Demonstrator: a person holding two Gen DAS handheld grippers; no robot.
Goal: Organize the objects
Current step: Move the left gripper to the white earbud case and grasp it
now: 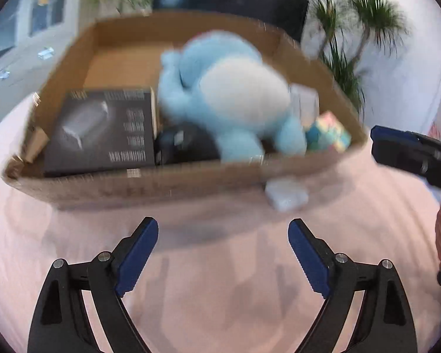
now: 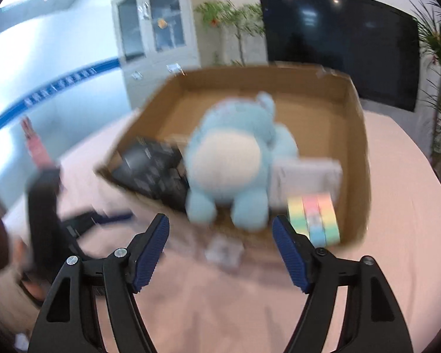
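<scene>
An open cardboard box stands on the pink cloth. Inside lie a blue plush toy, a black product box, a pastel cube, a white box and a dark item. A small clear packet lies on the cloth just outside the box's near wall. My left gripper is open and empty, short of the box. My right gripper is open and empty, its fingers either side of the packet; it also shows in the left wrist view.
The pink cloth covers the table. A dark screen, potted plants and a glass cabinet stand behind. The left gripper and hand show blurred in the right wrist view.
</scene>
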